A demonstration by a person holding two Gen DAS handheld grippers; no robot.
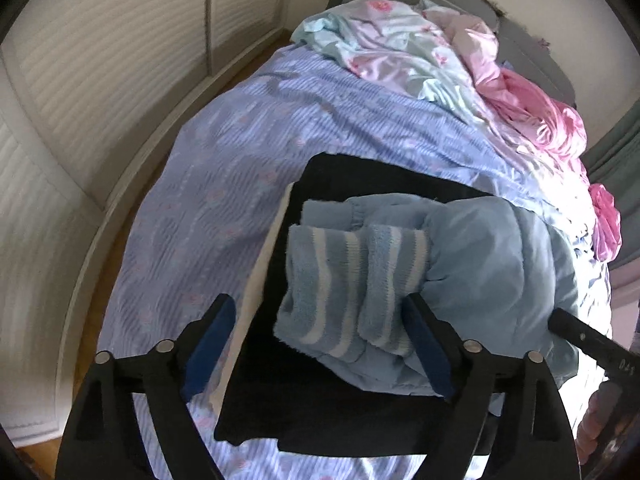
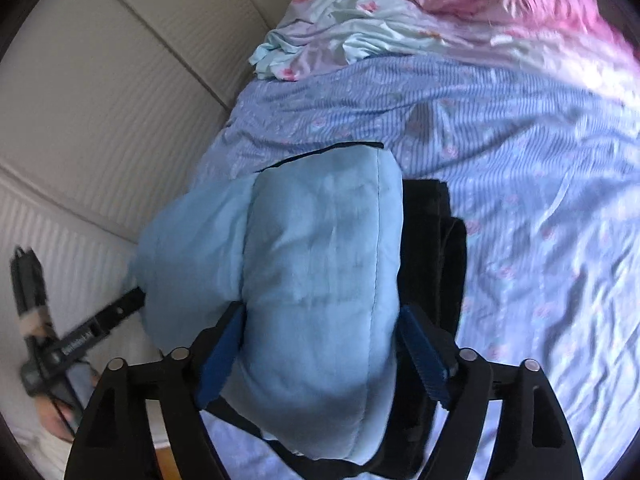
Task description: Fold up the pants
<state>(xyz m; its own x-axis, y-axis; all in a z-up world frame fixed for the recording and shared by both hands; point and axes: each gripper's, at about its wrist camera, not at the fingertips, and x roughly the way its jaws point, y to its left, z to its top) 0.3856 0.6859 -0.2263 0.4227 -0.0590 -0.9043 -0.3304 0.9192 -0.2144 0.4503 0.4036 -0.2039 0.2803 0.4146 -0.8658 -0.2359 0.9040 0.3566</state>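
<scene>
The light-blue pants [image 2: 320, 280] are gripped between the right gripper [image 2: 320, 352] fingers over the dark stack [image 1: 340, 400] mid-bed [image 1: 200, 200]; the left gripper [image 1: 320, 344], spread wide, holds nothing. The fold should be lowered squarely, edges aligned.

My right gripper [image 2: 320, 354] hides the near pants [image 2: 320, 264] fabric; the dark clothes [image 2: 448, 248] beneath stay mostly covered.
</scene>
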